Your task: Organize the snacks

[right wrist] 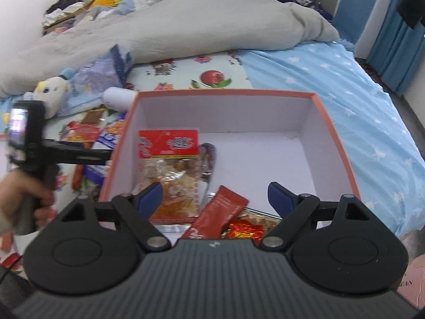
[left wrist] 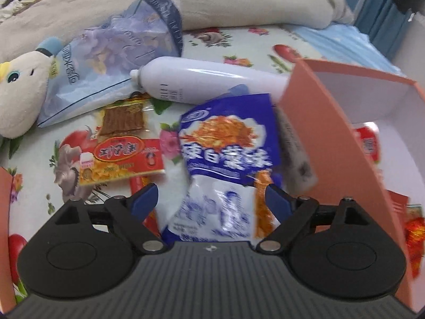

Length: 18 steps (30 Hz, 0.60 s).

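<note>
Blue-and-white snack packet [left wrist: 225, 159] between the wide-spread fingers of the left hand-held gripper [left wrist: 209, 199], beside the orange box [right wrist: 334, 138]; right hand-held gripper [right wrist: 215, 196] likewise wide apart, empty, above the box.

Left wrist view: mounted behind the left tongs [left wrist: 209, 199], facing forward and slightly down across the bed [left wrist: 202, 42], close above a blue snack bag [left wrist: 225, 143] that fills the centre. The orange box [left wrist: 332, 122] enters at the right edge, seen from outside its left wall.

Right wrist view: mounted behind the right tongs [right wrist: 215, 196], higher, looking down into the orange box [right wrist: 225, 94] from its near side. Left of the box it takes in the left tongs' handle.

Shared ground: the box, the white bottle [left wrist: 212, 79] [right wrist: 119, 97] and plush toy [left wrist: 18, 93] [right wrist: 53, 87] beyond its left wall.
</note>
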Available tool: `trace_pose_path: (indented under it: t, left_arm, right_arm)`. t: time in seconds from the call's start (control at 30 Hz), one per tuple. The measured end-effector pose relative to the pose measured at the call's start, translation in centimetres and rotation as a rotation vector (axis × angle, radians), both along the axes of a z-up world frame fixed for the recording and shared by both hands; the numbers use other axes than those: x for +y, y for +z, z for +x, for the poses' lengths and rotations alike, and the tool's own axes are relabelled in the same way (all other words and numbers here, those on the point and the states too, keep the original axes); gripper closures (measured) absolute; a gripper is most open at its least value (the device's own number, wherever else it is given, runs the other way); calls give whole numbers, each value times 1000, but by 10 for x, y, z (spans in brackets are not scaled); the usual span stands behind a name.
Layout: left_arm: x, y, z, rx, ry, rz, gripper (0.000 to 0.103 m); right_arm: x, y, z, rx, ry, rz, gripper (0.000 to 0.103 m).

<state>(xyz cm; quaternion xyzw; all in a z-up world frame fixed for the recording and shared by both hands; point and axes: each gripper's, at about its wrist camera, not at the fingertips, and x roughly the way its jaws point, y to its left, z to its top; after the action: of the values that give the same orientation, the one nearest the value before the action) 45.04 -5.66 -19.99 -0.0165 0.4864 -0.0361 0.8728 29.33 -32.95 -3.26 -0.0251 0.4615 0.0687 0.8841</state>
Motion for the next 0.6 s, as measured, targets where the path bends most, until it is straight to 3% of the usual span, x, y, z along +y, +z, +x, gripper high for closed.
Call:
trace_pose_path:
  t: [0.23, 0.3, 0.37, 0.6]
  left_arm:
    - [0, -10, 5, -11, -5, -4, 14]
    - [-2, -12, 6, -7, -6, -2, 15]
    - [-4, -14, 7, 8, -18, -19, 26]
    - [-17, -20, 8, 19, -41, 9, 38]
  right_arm:
    - [2, 2, 9, 11, 16, 45, 15]
    - [3, -6, 14, 76, 1, 48, 15]
    - [2, -8, 14, 84, -6, 67, 15]
    - [16, -13, 11, 75, 51, 7, 15]
